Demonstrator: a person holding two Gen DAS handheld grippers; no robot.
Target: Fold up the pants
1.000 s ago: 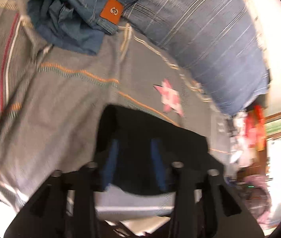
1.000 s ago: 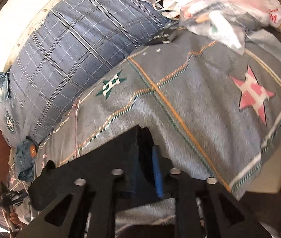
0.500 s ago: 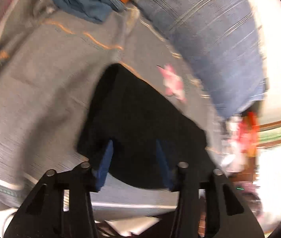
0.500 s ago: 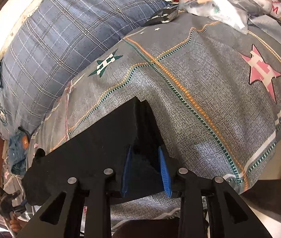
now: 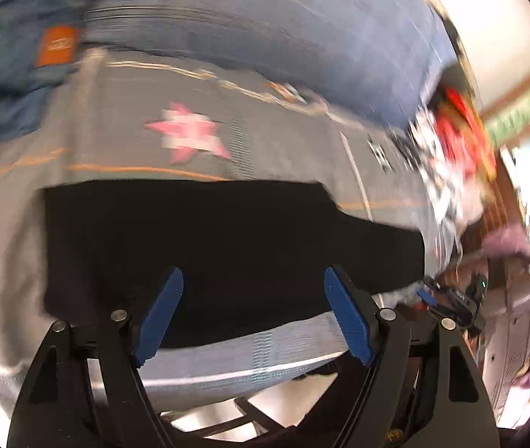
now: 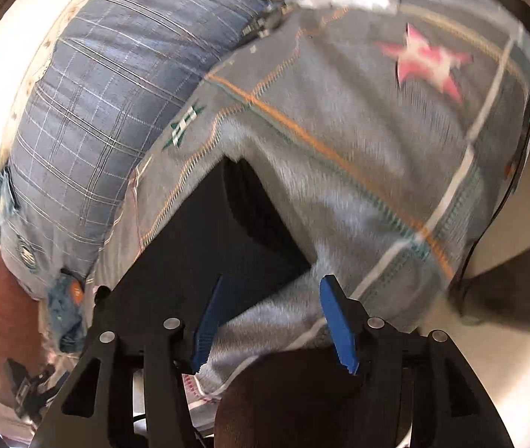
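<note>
Black pants lie folded flat below the pink star; left claw and right claw spread wide, likely nearly finished

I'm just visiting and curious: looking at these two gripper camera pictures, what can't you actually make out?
- Black pants, left wrist view: dark and motion-blurred, so folds and layers don't show.
- Same pants, right wrist view: the near part is hidden behind the right gripper.
- Orange patch on the jeans: its print is smeared by blur.
- Red and white clutter at the bed's end: too blurred to identify.
</note>
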